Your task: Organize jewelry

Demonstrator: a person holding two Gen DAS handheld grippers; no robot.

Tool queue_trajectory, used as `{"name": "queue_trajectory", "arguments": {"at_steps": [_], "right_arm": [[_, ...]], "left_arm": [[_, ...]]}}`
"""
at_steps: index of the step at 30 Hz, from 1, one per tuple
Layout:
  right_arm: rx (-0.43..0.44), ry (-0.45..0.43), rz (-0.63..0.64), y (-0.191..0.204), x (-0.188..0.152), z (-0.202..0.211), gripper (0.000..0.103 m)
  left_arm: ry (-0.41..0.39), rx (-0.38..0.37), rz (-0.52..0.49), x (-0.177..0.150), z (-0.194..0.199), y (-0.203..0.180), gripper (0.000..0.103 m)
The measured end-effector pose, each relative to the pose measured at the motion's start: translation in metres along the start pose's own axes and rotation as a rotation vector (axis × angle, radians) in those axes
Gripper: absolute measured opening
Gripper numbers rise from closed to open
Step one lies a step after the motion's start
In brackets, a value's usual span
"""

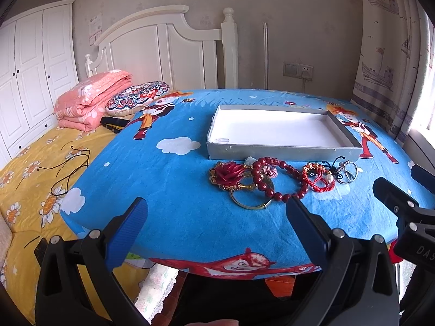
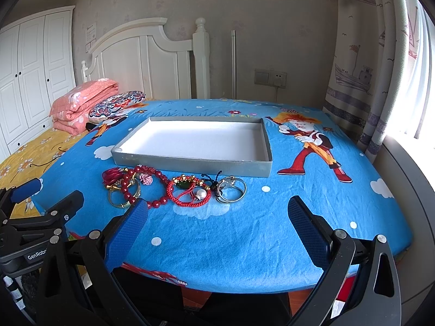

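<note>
A shallow grey tray with a white lining lies empty on the blue cartoon cloth. In front of it lies a row of jewelry: a red rose brooch, a gold bangle, a dark red bead bracelet, a red cord bracelet with a pearl and silver rings. My left gripper and right gripper are both open and empty, near the table's front edge, short of the jewelry.
The table stands beside a bed with a yellow flowered sheet, a folded pink quilt and a patterned cushion. A black cord lies on the sheet. Curtains hang at the right.
</note>
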State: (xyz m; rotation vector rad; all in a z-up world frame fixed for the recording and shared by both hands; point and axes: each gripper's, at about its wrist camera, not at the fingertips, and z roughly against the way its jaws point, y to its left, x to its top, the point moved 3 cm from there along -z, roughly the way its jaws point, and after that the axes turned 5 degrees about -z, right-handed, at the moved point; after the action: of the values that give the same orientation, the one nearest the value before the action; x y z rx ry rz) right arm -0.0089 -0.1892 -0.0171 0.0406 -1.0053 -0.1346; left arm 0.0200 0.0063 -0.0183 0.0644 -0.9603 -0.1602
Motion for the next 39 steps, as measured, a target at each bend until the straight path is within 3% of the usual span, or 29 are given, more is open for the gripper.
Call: {"name": "queue_trajectory", "arguments": {"at_steps": [12, 18, 21, 28, 32, 37, 39], "right_arm": [[0.025, -0.019, -0.017, -0.007, 0.001, -0.019, 0.096], [0.028, 0.002, -0.044, -0.018, -0.005, -0.041, 0.095], [0.015, 0.031, -0.067, -0.026, -0.008, -0.054, 0.085], [0.025, 0.081, -0.087, -0.029, -0.009, -0.082, 0.078], [0.022, 0.116, -0.097, -0.029, -0.008, -0.097, 0.067], [0.043, 0.132, -0.110, -0.029, -0.004, -0.106, 0.063], [0.049, 0.139, -0.109, -0.027, -0.003, -0.110, 0.054]], "left_arm": [[-0.053, 0.006, -0.016, 0.003, -0.010, 0.006, 0.098], [0.006, -0.046, 0.013, -0.003, -0.025, 0.010, 0.098], [0.023, -0.079, 0.004, -0.008, -0.031, 0.006, 0.094], [0.004, -0.080, 0.001, -0.009, -0.046, 0.003, 0.093], [0.023, -0.096, 0.003, -0.007, -0.060, 0.001, 0.093], [0.010, -0.123, -0.019, 0.000, -0.068, -0.009, 0.093], [0.009, -0.123, -0.028, 0.003, -0.072, -0.014, 0.093]]}}
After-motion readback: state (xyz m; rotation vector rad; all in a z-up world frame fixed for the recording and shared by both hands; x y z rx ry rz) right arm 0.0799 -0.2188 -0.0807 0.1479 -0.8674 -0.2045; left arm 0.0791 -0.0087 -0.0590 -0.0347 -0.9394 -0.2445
